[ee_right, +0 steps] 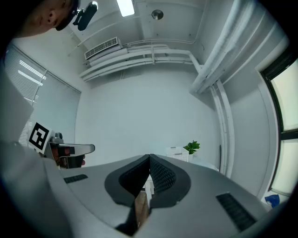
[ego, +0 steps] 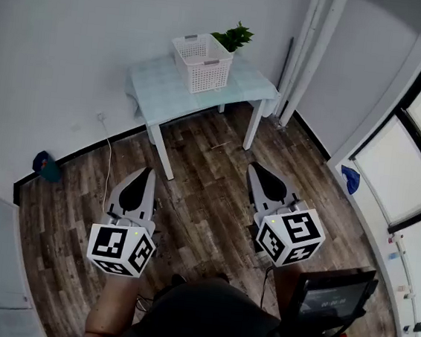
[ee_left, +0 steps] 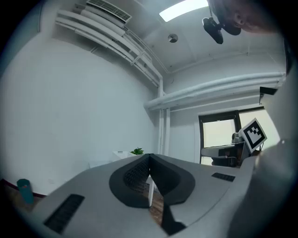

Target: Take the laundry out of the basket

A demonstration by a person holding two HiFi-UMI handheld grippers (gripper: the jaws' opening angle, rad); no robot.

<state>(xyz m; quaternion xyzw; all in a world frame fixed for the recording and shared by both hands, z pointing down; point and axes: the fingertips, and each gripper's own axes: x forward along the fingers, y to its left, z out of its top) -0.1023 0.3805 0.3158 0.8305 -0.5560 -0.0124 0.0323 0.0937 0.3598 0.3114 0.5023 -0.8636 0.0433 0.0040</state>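
Observation:
A white slatted laundry basket (ego: 201, 62) stands on a small pale-green table (ego: 166, 92) by the far wall; I cannot see what lies inside it. Both grippers hang over the wood floor, well short of the table. My left gripper (ego: 147, 172) has its jaws closed together with nothing between them. My right gripper (ego: 258, 169) is likewise shut and holds nothing. In the right gripper view the basket (ee_right: 177, 152) shows small and far beyond the closed jaw tips (ee_right: 149, 158). In the left gripper view the jaw tips (ee_left: 149, 158) meet, with the basket (ee_left: 122, 154) small behind them.
A green potted plant (ego: 234, 37) stands behind the basket. White pipes (ego: 314, 40) run down the corner right of the table. A blue object (ego: 45, 165) lies by the left wall and a cable (ego: 107, 157) trails across the floor. Glass doors (ego: 414, 155) line the right side.

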